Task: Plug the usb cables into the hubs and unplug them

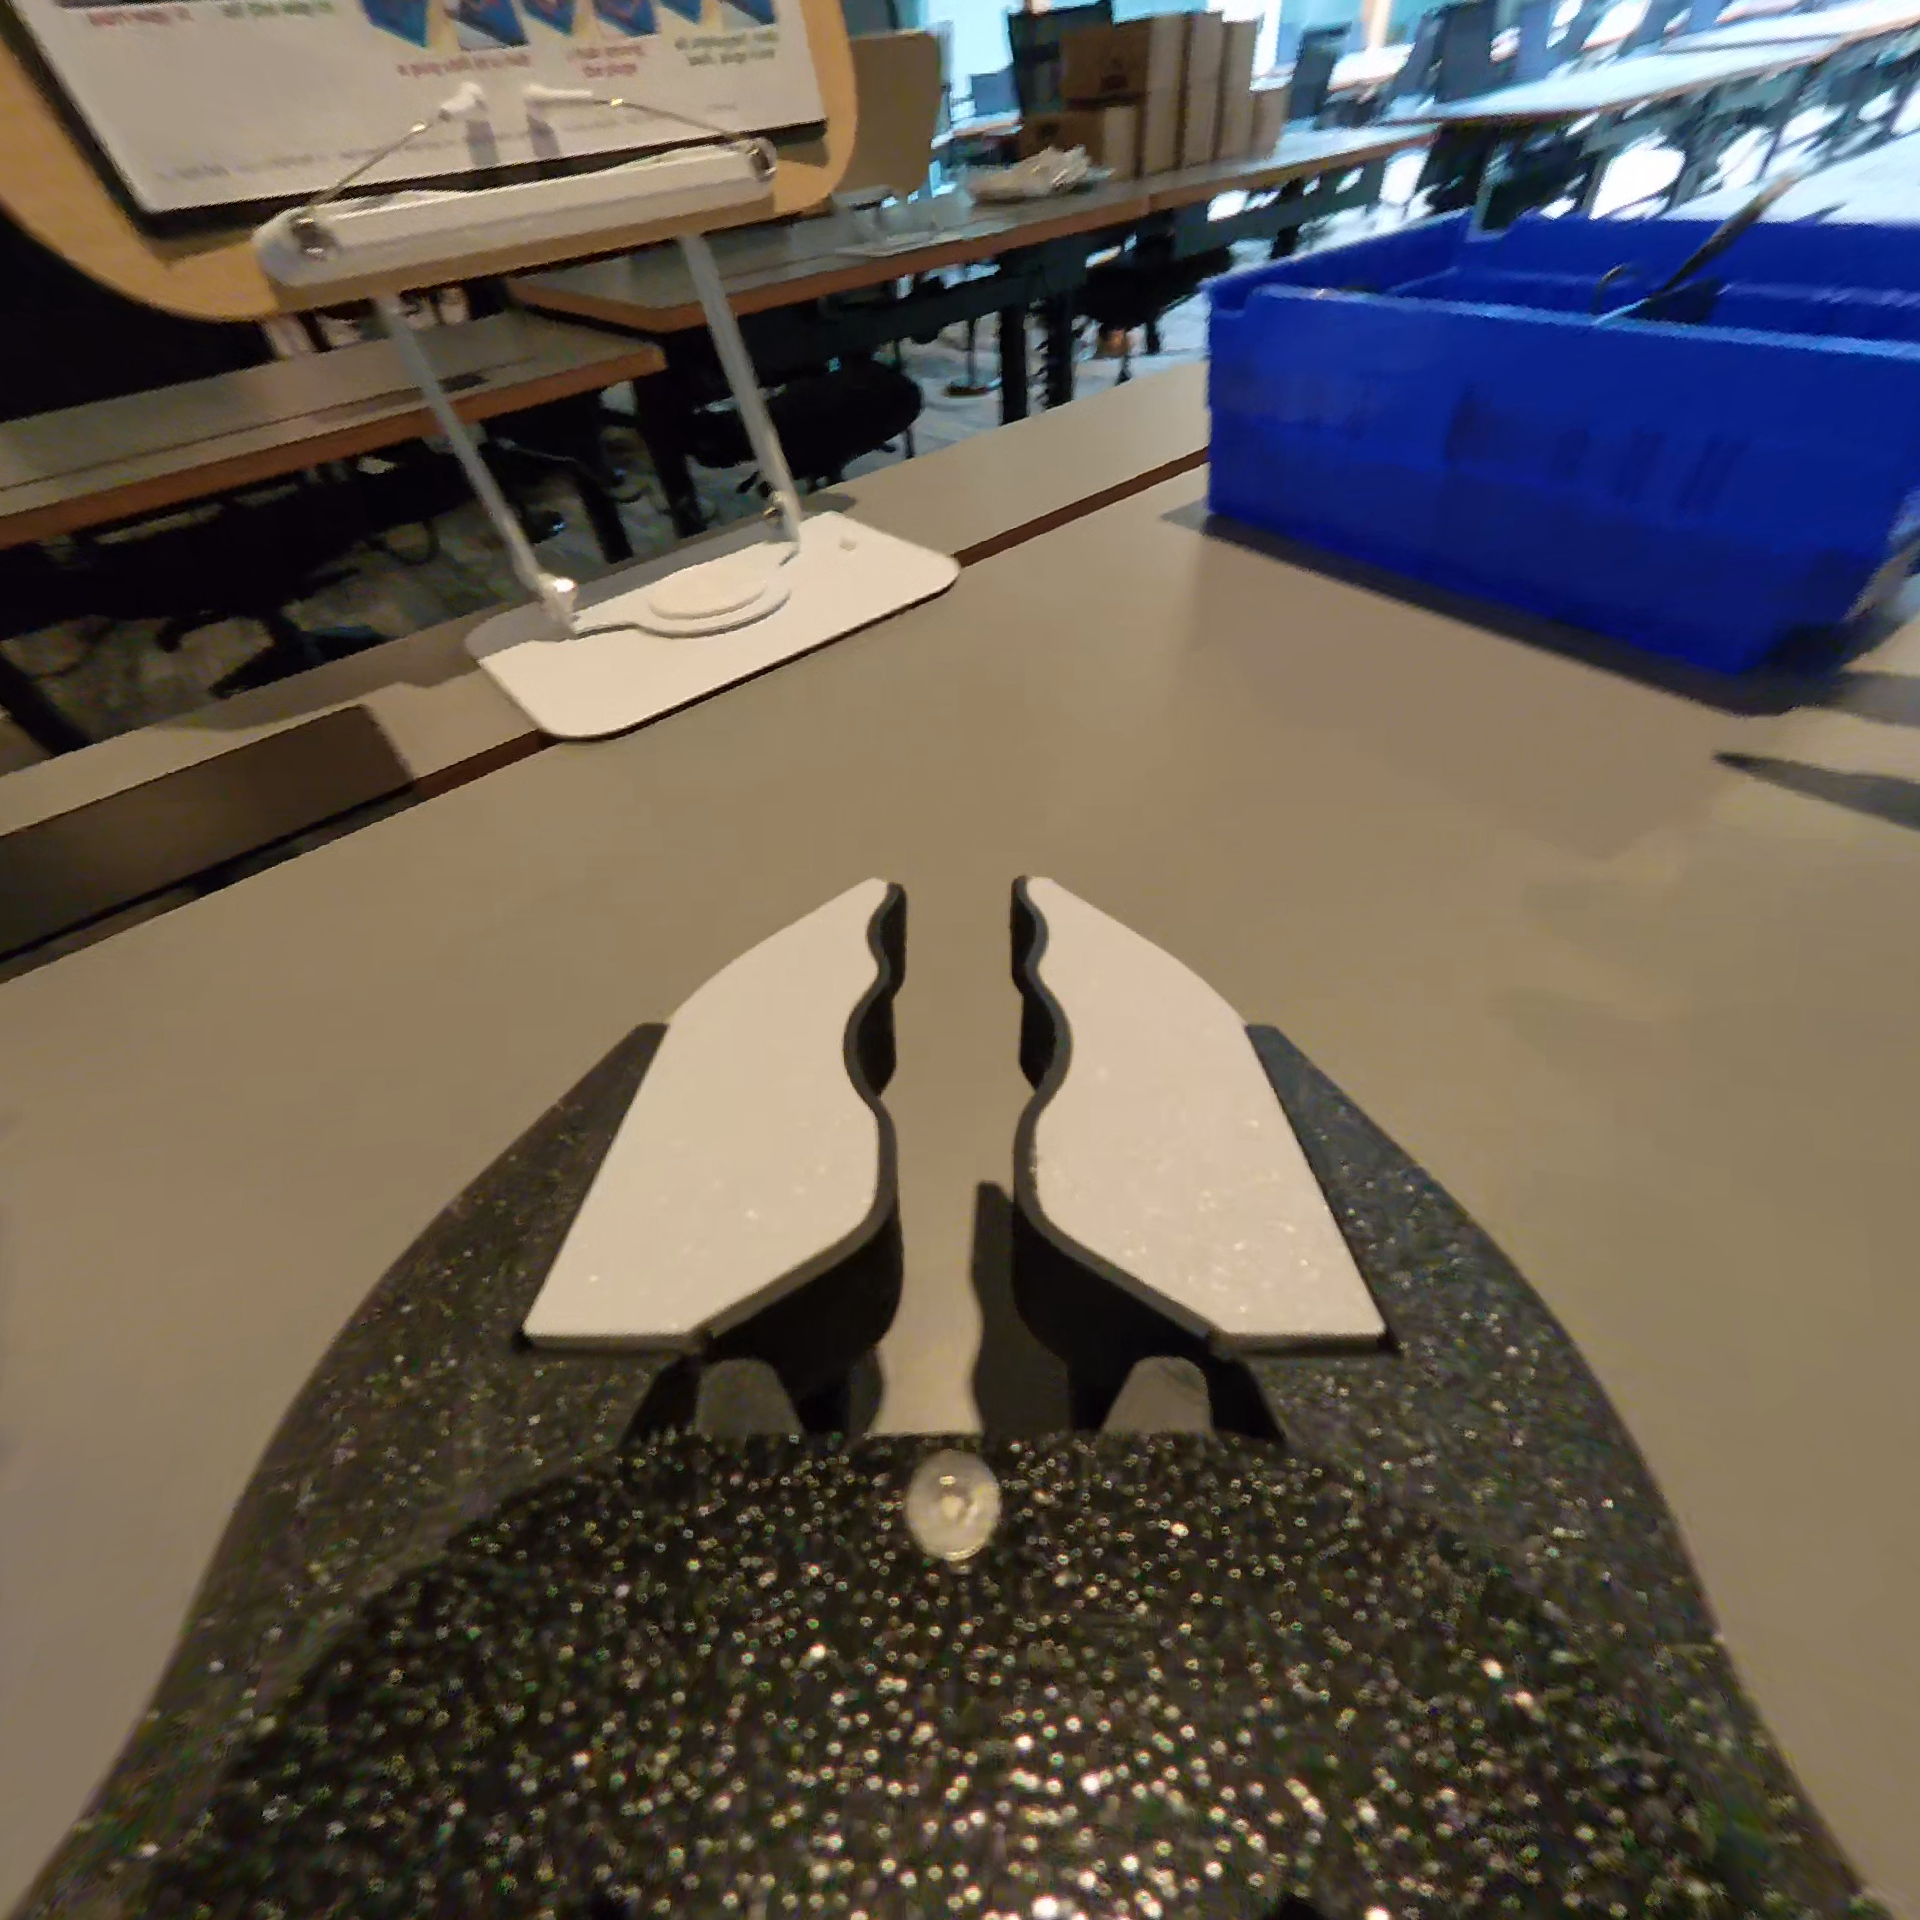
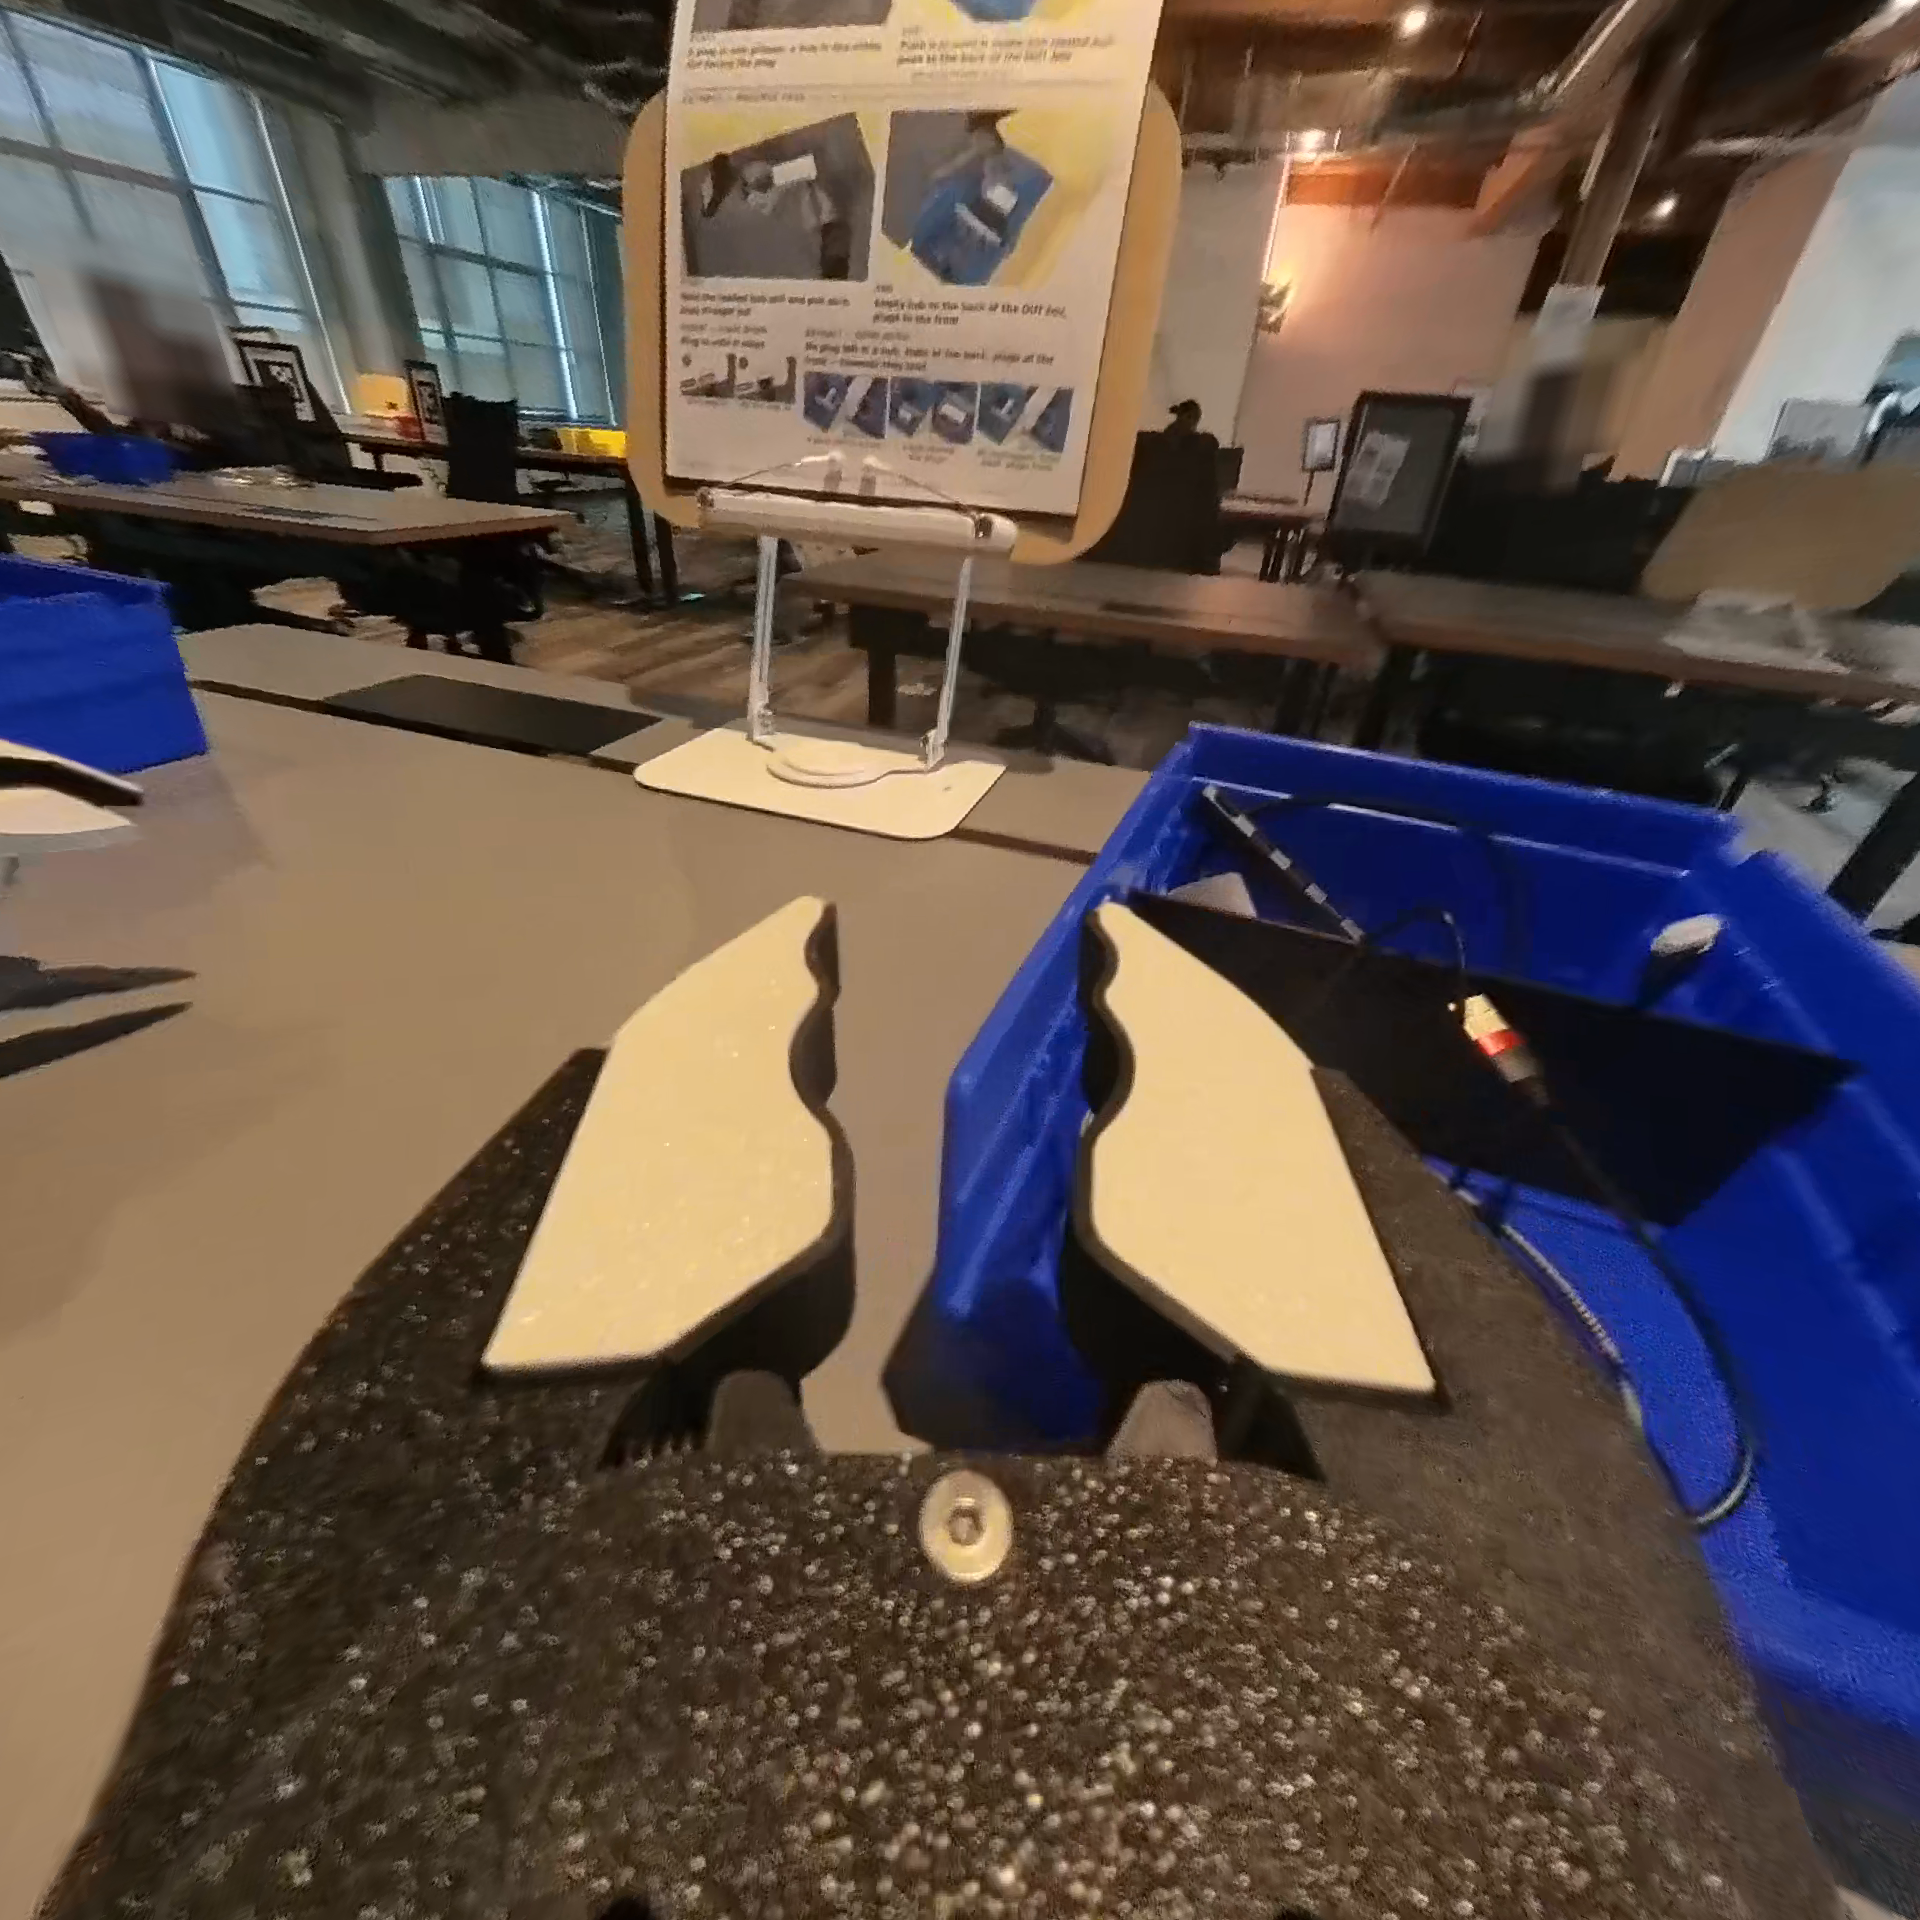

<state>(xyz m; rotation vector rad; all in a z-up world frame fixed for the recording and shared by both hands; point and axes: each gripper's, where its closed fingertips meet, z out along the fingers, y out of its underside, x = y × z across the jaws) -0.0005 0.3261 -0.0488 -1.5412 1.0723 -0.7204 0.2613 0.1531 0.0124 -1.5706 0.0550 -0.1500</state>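
My left gripper (image 1: pixel 956 904) is open and empty, low over the grey table (image 1: pixel 1247 883). My right gripper (image 2: pixel 956 925) is open and empty at the near left corner of a blue bin (image 2: pixel 1787 1247); the bin's corner shows between its fingers. In the bin, a black cable (image 2: pixel 1662 1247) ends in a USB plug with a red and white tag (image 2: pixel 1496 1039), in front of a black divider (image 2: pixel 1351 997). A thin dark strip (image 2: pixel 1278 862) leans in the back compartment. The left view shows a blue bin (image 1: pixel 1558 468) at the far right. No hub can be made out clearly.
A white stand with an instruction sheet (image 2: pixel 894 499) rises at the table's far edge, also in the left view (image 1: pixel 717 613). Another blue bin (image 2: pixel 83 665) sits at the far left. The left gripper's fingers (image 2: pixel 52 800) show at the left edge. Other tables stand behind. My right fingertips sit around 30 centimetres from my left ones.
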